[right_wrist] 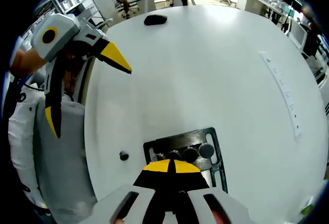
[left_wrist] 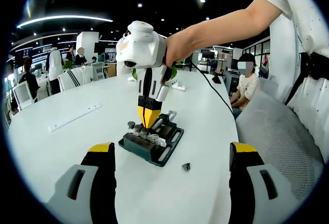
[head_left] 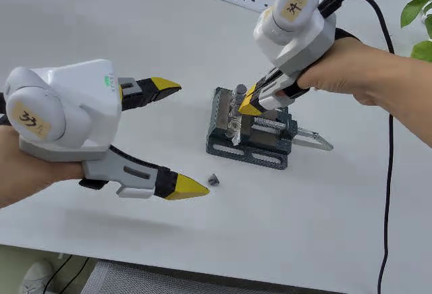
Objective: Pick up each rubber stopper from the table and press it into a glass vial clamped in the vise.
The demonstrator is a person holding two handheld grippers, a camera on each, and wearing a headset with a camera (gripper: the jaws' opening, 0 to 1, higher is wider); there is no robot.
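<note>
Left of the head view, the left gripper point(head_left: 192, 139) hangs with jaws spread wide. A loose rubber stopper point(head_left: 213, 179) lies on the worktop point(head_left: 304, 226) by its lower tip, near the vise point(head_left: 233, 147). Centre-right, the right gripper point(head_left: 247, 107), jaws pressed together, points down at the clamped glass vials point(head_left: 234, 129)

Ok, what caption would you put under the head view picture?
Shut right claw over the vials in the vise, open left claw beside one loose stopper on the white table.
</note>
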